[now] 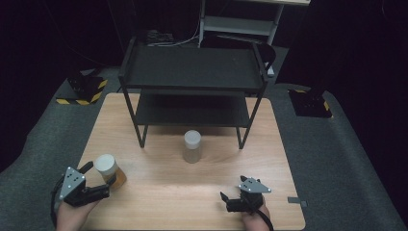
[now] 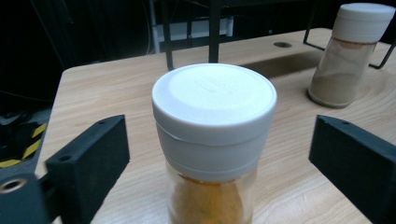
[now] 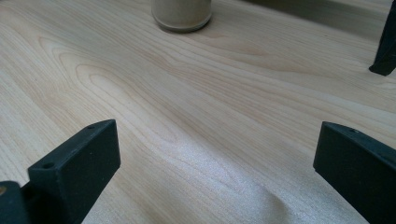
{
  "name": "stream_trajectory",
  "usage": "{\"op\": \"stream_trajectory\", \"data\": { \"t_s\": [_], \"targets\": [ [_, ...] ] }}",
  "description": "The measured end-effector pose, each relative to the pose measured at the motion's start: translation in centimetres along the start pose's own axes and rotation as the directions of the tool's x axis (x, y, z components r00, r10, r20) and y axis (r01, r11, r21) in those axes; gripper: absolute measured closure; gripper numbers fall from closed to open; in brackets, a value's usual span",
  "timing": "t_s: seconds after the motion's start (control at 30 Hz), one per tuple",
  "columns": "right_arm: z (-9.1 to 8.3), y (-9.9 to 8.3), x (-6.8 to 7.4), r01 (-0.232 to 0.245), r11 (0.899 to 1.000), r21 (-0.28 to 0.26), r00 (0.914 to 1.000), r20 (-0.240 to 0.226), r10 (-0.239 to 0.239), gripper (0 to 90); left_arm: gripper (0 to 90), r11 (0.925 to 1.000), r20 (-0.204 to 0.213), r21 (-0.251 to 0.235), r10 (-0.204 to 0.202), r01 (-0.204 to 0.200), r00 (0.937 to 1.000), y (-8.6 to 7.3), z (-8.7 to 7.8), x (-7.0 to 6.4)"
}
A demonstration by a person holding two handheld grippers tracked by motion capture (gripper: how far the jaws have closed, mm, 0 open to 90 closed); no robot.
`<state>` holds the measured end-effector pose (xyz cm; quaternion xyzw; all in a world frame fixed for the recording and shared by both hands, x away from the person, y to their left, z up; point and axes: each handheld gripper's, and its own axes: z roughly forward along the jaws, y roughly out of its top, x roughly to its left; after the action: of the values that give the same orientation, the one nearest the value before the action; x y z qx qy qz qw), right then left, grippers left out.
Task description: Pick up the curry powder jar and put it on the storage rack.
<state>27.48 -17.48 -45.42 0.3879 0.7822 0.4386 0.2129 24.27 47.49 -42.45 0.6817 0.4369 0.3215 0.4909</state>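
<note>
Currently the left gripper (image 1: 99,175) stands wide apart around the yellow spice jar (image 1: 110,171), one jaw on each side, neither jaw touching it. In the left gripper view the jar (image 2: 214,140) sits centred between the jaws, upright, white cap on. It rests on the wooden surface (image 1: 159,192), well forward and left of the black shelf rack (image 1: 192,72), near the surface's left edge.

Judgement: the step in hand is the grasp. To do it well, the jaws should close evenly on the glass body below the cap, not on the cap itself, and stay level so the jar does not tip.

The right gripper (image 1: 234,196) is also wide, holding nothing, low over bare wood forward and right of the rack. A second jar (image 1: 192,146), with pale brown contents, stands just in front of the rack's lower shelf, well apart from the yellow one.

Open room: bare wood lies between the yellow jar and the rack. The rack's front legs and the second jar are the obstacles on that path; the left edge is close and allows little sideways slack.
</note>
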Motion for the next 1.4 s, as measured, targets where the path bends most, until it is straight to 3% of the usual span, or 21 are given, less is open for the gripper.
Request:
{"op": "stream_trajectory", "data": {
  "t_s": [0.27, 0.4, 0.43, 0.7, 0.9, 1.4],
  "targets": [
    [0.0, -0.1, 0.0, 0.001, 1.000, -0.004, 1.0000, 0.001, -0.001, 0.2, 13.2, 0.9997, 0.013, -0.016, -0.018, 0.018, 0.9998, -0.4, 0.6, 0.7],
    [0.0, 0.0, 0.1, 0.004, 1.000, 0.000, 1.0000, 0.001, -0.004, 0.2, 18.4, 0.9998, 0.015, -0.017, 0.000, 0.000, 0.9999, -0.4, 0.8, 0.7],
    [0.0, 0.0, 0.1, 0.005, 1.000, 0.000, 1.0000, 0.002, -0.005, 0.2, 20.2, 0.9995, 0.010, -0.022, 0.024, -0.024, 0.9996, -0.4, 0.9, 0.6],
    [0.0, 0.0, 0.1, 0.005, 1.000, 0.002, 1.0000, 0.002, -0.005, 0.2, 28.6, 0.9989, 0.020, -0.029, 0.037, -0.037, 0.9991, -0.8, 1.0, 0.8],
    [0.0, 0.1, 0.1, 0.008, 1.000, 0.004, 1.0000, 0.001, -0.008, 0.2, 29.9, 0.9980, 0.034, -0.062, 0.012, -0.010, 0.9994, -1.6, 1.2, 1.0],
    [0.0, 0.0, 0.1, 0.007, 1.000, -0.001, 1.0000, 0.002, -0.007, 0.2, 33.6, 0.9956, 0.022, -0.093, 0.001, 0.001, 0.9998, -2.3, 1.2, 0.7]
  ]
}}
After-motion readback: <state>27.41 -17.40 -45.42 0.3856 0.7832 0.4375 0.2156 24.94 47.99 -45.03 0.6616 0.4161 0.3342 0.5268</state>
